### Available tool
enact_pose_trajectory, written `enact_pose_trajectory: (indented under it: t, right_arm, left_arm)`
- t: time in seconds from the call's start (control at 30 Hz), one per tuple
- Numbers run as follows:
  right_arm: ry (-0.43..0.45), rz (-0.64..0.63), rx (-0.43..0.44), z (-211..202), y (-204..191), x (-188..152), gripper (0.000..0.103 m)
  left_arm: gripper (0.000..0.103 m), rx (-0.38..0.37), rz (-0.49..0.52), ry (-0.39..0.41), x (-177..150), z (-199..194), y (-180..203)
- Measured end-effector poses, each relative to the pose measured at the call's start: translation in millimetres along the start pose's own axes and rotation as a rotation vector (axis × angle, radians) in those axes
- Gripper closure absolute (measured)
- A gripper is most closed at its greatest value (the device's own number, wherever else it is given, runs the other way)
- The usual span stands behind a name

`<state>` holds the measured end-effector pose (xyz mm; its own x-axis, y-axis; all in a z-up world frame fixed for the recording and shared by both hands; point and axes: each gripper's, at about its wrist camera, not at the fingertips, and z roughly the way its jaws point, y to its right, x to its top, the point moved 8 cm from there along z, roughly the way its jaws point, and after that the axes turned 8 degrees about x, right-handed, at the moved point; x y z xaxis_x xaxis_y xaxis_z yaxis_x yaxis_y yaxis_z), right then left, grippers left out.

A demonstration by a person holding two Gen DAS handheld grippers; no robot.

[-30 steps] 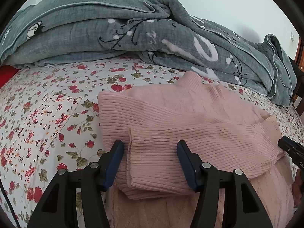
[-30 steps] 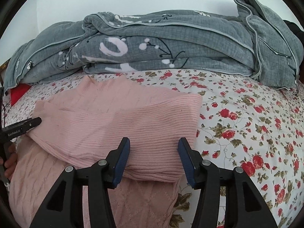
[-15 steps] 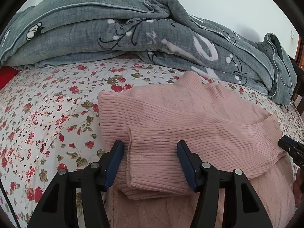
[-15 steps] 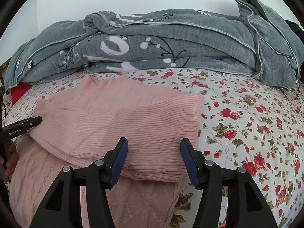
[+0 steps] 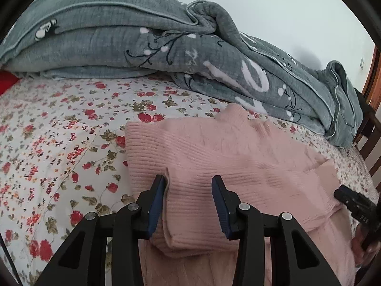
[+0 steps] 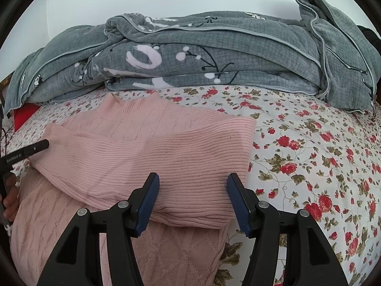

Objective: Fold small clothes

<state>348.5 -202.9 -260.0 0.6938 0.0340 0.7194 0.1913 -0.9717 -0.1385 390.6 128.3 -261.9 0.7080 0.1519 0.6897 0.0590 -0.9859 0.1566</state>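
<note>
From the left wrist view, one pink sweater point(image 5: 214, 166) lies flat on the bed point(image 5: 59, 143), which is covered by a white sheet printed with red flowers. Both ribbed sleeves are folded across its body, and the folded end of one sleeve point(image 5: 190, 205) sits between the two blue-padded fingers of the left gripper point(image 5: 188, 205). These fingers have just been closing; the left pad touches the sleeve's folded edge, the right pad rests against the knit, and the cloth bulges between them, so they appear to pinch the sleeve while standing partly open. At the right edge, the black tip of the right gripper point(image 5: 352, 202) meets the far end of the sleeve, with part of a hand point(image 5: 364, 250) below it. One grey quilt point(image 5: 166, 47) with white and black motifs is heaped along the back of the bed, against a pale wall. One red item point(image 5: 7, 81) shows under its left end.

From the right wrist view, the same sweater point(image 6: 147, 157) lies to the left of centre, its collar toward the quilt point(image 6: 214, 54). The right gripper point(image 6: 193, 200) has its two fingers spread about halfway, straddling the folded sleeve point(image 6: 166, 162) end; the pads stand clear of the cloth's sides, holding nothing. The left gripper point(image 6: 35, 149) tip touches the sweater's left edge, a hand point(image 6: 9, 197) beneath it.
</note>
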Motion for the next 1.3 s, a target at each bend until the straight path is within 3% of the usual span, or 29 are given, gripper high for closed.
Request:
enact_pose_trajectory:
  t: [0.13, 0.17, 0.27, 0.43, 0.53, 0.73, 0.87, 0.97, 1.1, 1.3]
  right_arm:
    - [0.001, 0.013, 0.013, 0, 1, 0, 0.044]
    - [0.001, 0.016, 0.015, 0, 1, 0, 0.044]
    - [0.004, 0.024, 0.021, -1, 2, 1, 0.044]
    - [0.034, 0.049, 0.043, -6, 5, 3, 0.044]
    - [0.065, 0.101, 0.076, -11, 12, 5, 0.044]
    - [0.032, 0.194, 0.103, -4, 25, 3, 0.044]
    - [0.002, 0.204, 0.092, 2, 27, 1, 0.044]
    - [-0.002, 0.19, 0.084, 2, 26, -1, 0.044]
    - [-0.011, 0.177, 0.078, 3, 25, -1, 0.044]
    - [-0.015, 0.177, 0.077, 5, 24, -1, 0.044]
  left_arm:
    - [0.064, 0.019, 0.014, -0.02, -2, 6, 2]
    - [0.069, 0.022, 0.016, -0.009, -1, 4, 3]
    - [0.096, 0.025, 0.005, 0.031, 3, -4, 0]
    - [0.097, -0.048, -0.056, 0.165, 27, -31, 0]
    - [0.097, -0.064, -0.132, 0.196, 41, -36, -9]
    - [0.097, 0.028, -0.125, 0.071, 23, -3, -19]
    - [0.088, 0.011, -0.192, 0.001, 11, 15, -32]
    - [0.083, -0.011, -0.216, -0.001, 8, 15, -35]
    - [0.067, -0.008, -0.178, 0.007, 6, 13, -27]
    - [0.055, -0.005, -0.147, 0.016, 9, 12, -21]
